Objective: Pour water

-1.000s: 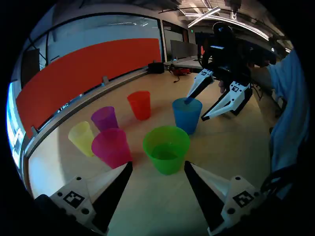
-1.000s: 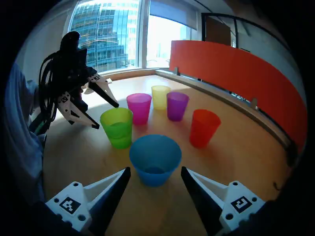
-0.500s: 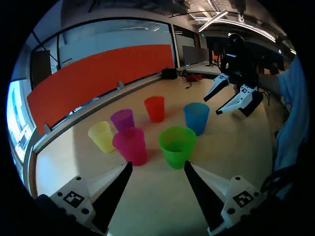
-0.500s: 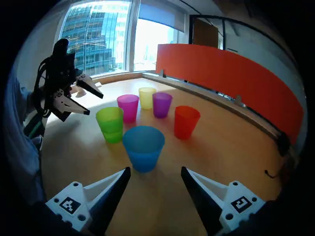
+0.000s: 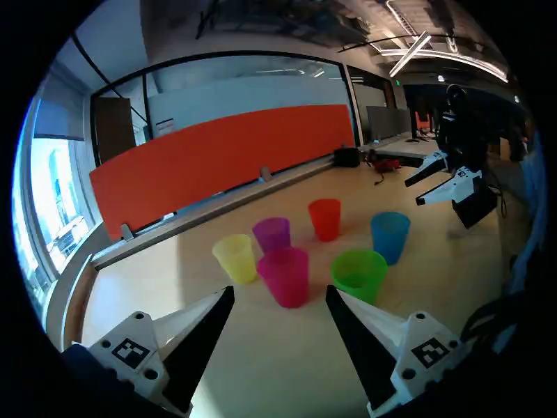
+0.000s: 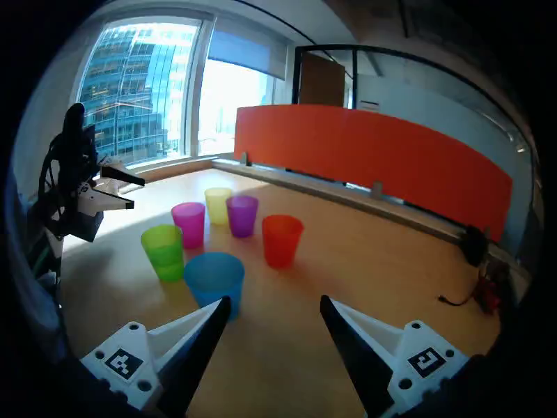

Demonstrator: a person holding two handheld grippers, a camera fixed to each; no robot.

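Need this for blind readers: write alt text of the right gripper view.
Six cups cluster on a wooden table: blue nearest, green, pink, yellow, purple, red. The open right claw points toward them; the left claw hovers far left.

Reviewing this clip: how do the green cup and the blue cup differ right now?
Colour: the green cup is lime green, the blue cup is blue. Position: the green cup stands beside the magenta cup, close ahead of the left tongs; the blue cup is the cup closest to the right tongs. Shared: both are upright, open-topped plastic cups on the wooden table, and neither is gripped.
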